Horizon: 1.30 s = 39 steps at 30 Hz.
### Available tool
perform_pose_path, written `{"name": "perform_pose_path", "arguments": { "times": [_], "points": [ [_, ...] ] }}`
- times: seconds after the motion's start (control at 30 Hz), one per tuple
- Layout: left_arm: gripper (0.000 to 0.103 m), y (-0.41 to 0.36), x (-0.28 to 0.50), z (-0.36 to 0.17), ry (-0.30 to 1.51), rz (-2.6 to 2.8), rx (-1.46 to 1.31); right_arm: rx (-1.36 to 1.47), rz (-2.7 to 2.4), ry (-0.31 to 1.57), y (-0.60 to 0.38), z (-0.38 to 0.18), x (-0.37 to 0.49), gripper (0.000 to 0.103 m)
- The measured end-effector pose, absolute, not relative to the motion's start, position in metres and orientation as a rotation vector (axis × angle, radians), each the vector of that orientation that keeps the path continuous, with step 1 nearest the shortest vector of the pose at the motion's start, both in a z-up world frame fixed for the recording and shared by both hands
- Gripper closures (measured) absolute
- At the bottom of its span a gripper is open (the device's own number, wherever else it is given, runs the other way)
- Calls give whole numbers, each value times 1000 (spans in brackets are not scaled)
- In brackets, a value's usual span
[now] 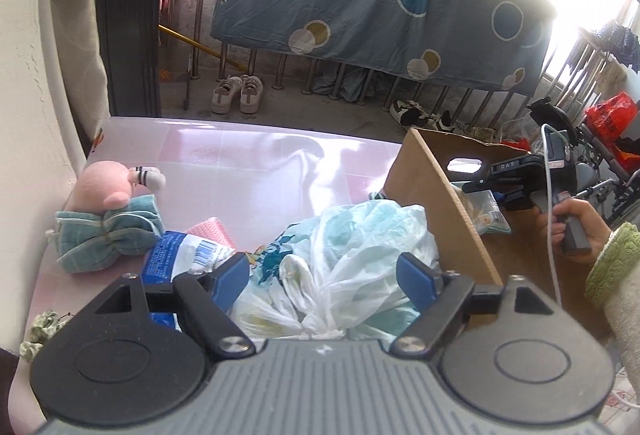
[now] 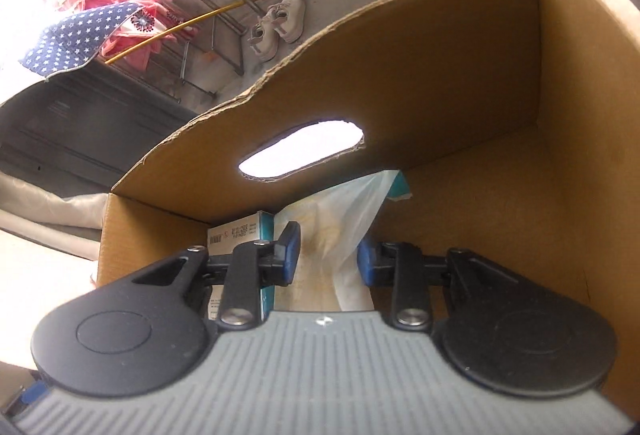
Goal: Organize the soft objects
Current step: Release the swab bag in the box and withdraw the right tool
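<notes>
A cardboard box [image 1: 440, 195] stands on the pink desk [image 1: 240, 155]. Just left of it lies a plastic bag [image 1: 360, 247], between the wide-open left tool [image 1: 324, 275]. Inside the box, the right tool [image 2: 326, 255], partly open, straddles another bag [image 2: 340, 211] without gripping it.

My left claw [image 1: 322, 277] covers the clear plastic bag's [image 1: 360, 235] near end; the brown cardboard box wall [image 1: 436, 195] hides the right claw's tips.

Both wrist cams close, sharing cardboard box [image 1: 436, 195].
</notes>
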State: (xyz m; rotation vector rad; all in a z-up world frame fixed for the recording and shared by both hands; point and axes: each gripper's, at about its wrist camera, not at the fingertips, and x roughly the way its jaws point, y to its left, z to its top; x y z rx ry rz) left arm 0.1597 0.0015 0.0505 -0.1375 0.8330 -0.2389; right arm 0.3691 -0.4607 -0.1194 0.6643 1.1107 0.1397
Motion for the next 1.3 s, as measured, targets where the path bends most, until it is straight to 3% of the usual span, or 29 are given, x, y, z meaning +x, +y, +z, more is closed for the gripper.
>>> {"name": "perform_pose_path", "arguments": {
  "times": [0.03,0.07,0.1,0.23,0.47,0.73,1.3],
  "points": [
    [17,5,156,52,823,-227,-134,676,125,1113,-461,-118,366,64],
    [15,12,150,55,809,-209,-133,676,109,1105,-460,-114,363,51],
    [14,16,145,57,798,-196,-136,665,94,1089,-460,-109,358,44],
    [9,36,126,66,752,-166,-140,648,65,1042,-457,-82,340,24],
    [2,70,95,75,711,-140,-174,689,130,931,-454,-9,288,24],
    [1,107,65,71,714,-121,-245,708,355,894,-386,53,213,24],
    [0,162,3,43,709,-39,-245,796,663,1027,-186,17,140,24]
  ]
}}
